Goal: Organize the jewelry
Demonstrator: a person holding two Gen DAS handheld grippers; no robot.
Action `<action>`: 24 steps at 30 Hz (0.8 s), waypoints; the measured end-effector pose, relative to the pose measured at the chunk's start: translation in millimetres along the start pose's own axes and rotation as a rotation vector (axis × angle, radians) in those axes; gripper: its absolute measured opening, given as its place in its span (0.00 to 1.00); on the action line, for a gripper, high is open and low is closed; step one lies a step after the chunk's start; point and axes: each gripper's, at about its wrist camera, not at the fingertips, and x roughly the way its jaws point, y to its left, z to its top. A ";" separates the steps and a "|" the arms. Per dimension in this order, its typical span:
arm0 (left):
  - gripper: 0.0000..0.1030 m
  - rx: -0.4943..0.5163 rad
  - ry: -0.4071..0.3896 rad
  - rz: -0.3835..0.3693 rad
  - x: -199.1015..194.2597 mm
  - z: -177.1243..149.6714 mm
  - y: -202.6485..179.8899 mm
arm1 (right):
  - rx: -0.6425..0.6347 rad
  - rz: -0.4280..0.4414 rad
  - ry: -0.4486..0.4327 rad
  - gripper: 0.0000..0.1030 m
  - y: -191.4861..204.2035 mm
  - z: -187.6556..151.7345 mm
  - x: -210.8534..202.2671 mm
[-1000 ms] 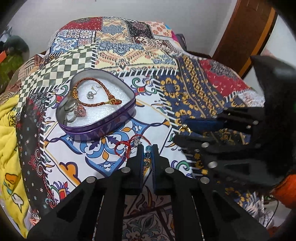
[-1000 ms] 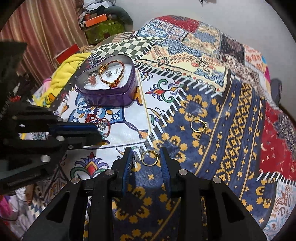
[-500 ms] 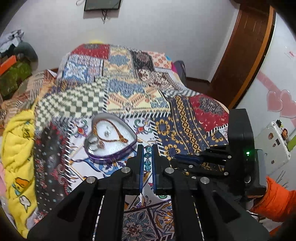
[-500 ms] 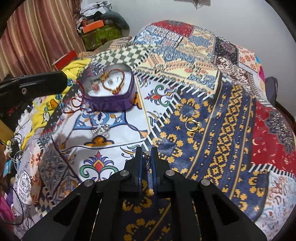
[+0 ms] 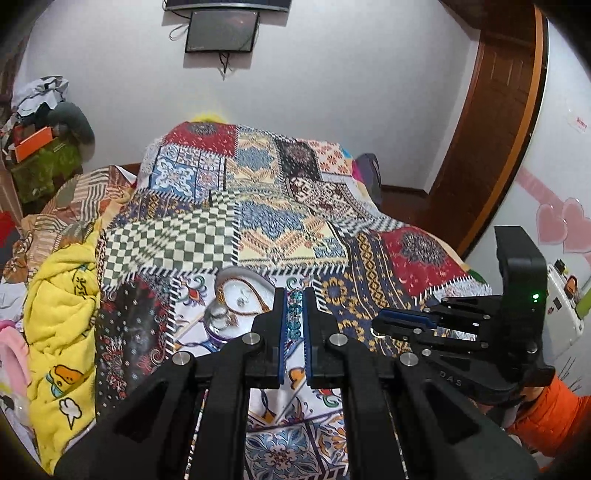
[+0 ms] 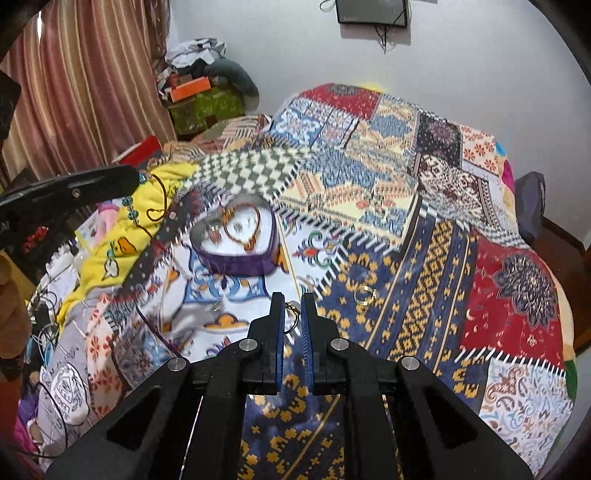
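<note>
Left gripper (image 5: pixel 294 314) clamped on teal-beaded bracelet (image 5: pixel 294 317), right gripper (image 6: pixel 291 314) pinched gold ring (image 6: pixel 291 314), both raised over quilt (image 6: pixel 424 266), heart tin (image 6: pixel 236 254) below.

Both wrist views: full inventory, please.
Purple heart-shaped tin: 1, on the patchwork quilt, holding a red-gold braided bracelet and small silver pieces.
Gold ring: 1, loose on the quilt's navy patch.
Yellow cartoon blanket: 1, left of the quilt.
Wall screen: 1, dark.
Left gripper: shut on a teal-beaded red cord bracelet.
Right gripper: shut on a thin gold hoop.
</note>
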 end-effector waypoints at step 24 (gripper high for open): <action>0.06 -0.142 0.094 -0.029 76.1 -6.4 68.4 | -0.055 0.109 -0.014 0.07 22.7 50.9 58.6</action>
